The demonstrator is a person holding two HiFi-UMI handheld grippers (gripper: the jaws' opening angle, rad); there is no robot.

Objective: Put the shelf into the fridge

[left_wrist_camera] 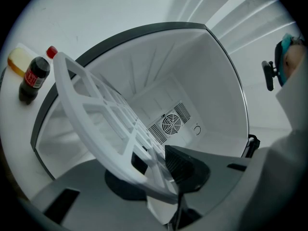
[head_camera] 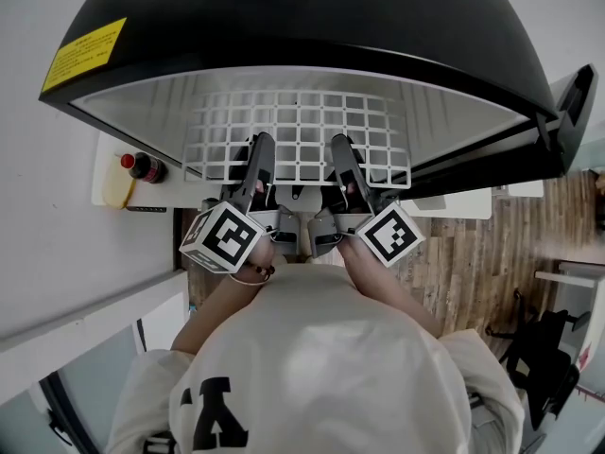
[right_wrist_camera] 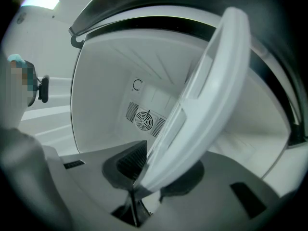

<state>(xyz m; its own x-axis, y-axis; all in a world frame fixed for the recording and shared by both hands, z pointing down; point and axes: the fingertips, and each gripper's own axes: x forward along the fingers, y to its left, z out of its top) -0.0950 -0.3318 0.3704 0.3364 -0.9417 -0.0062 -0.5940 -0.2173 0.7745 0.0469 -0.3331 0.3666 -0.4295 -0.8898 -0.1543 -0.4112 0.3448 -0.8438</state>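
While left gripper [head_camera: 261,149] & right gripper [head_camera: 340,151] clamp white plastic grid shelf [head_camera: 301,126] by its near edge, centre frame, insertion's underway; next: slide it level into black-rimmed white fridge [head_camera: 284,26].

The cream sweatshirt [head_camera: 312,367] bears black lettering — a dark band [head_camera: 257,272] rings one wrist. The left gripper [head_camera: 262,154] and right gripper [head_camera: 340,151] carry black-and-white marker cubes [head_camera: 222,237].

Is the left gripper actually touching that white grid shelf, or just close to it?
Touching. In the left gripper view, the left gripper has its jaws closed on the near edge of the white shelf, one on each side.
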